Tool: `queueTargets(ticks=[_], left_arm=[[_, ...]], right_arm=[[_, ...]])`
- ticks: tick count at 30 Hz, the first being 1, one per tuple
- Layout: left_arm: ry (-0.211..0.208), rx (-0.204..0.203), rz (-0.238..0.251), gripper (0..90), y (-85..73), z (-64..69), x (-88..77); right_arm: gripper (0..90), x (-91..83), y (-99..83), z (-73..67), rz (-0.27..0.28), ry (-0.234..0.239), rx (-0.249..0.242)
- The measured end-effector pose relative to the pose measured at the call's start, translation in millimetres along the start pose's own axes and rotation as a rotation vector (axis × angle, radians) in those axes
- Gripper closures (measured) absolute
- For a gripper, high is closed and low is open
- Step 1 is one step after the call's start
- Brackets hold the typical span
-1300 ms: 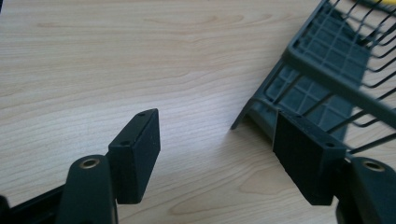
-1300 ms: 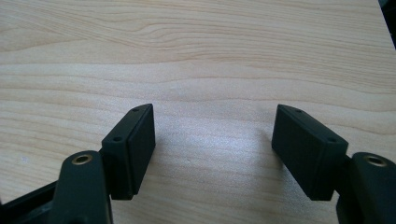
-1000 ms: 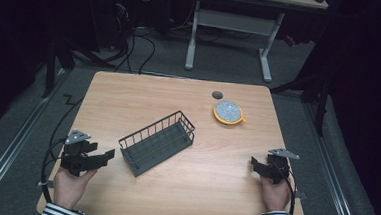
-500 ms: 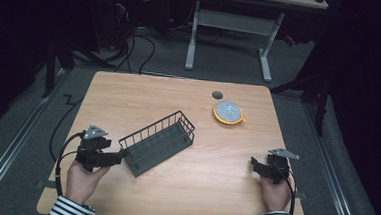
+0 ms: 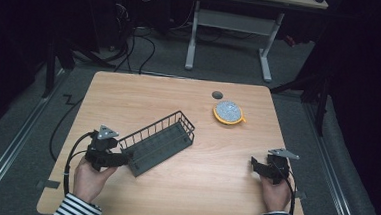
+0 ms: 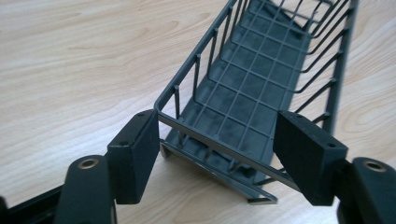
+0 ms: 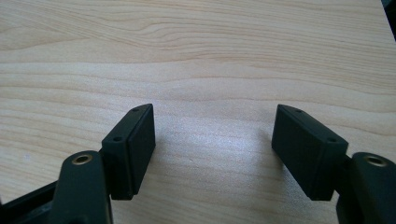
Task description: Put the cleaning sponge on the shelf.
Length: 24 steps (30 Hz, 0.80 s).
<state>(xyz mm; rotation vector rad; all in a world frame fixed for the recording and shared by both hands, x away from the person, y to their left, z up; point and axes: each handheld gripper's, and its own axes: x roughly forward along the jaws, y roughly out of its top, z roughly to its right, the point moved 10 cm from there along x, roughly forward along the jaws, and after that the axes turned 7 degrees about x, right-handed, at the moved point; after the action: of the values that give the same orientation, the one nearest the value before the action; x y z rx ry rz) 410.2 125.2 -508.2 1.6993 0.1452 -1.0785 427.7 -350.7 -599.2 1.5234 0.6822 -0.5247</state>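
Dark wire basket [image 5: 159,142] lying slantwise on the desk [image 5: 173,196], left of centre, near end toward the left tongs [image 5: 123,158]. Left tongs [image 6: 217,140] spread astride the basket's [image 6: 261,79] near short end, jaws just narrowing, top rim wire between the pads, left pad at or close to the corner, right pad beside the far wire, contact not discernible. Right tongs [image 7: 212,140] spread wide over bare desk [image 7: 196,56] at near right [image 5: 256,165], nothing between the pads; yellow-rimmed round object [image 5: 228,112] lying far right of the basket.
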Motion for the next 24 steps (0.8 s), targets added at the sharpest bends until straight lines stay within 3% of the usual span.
queueTargets(ticks=[21,24], left_arm=[[0.036,-0.01,-0.016,42.6,3.7,-2.8,16.0],[0.03,-0.017,-0.03,48.5,5.0,-5.5,24.0]], right_arm=[[30.4,-0.3,-0.3,-0.6,-0.001,0.005,-0.006],[30.4,-0.3,-0.3,-0.7,-0.001,0.005,-0.005]])
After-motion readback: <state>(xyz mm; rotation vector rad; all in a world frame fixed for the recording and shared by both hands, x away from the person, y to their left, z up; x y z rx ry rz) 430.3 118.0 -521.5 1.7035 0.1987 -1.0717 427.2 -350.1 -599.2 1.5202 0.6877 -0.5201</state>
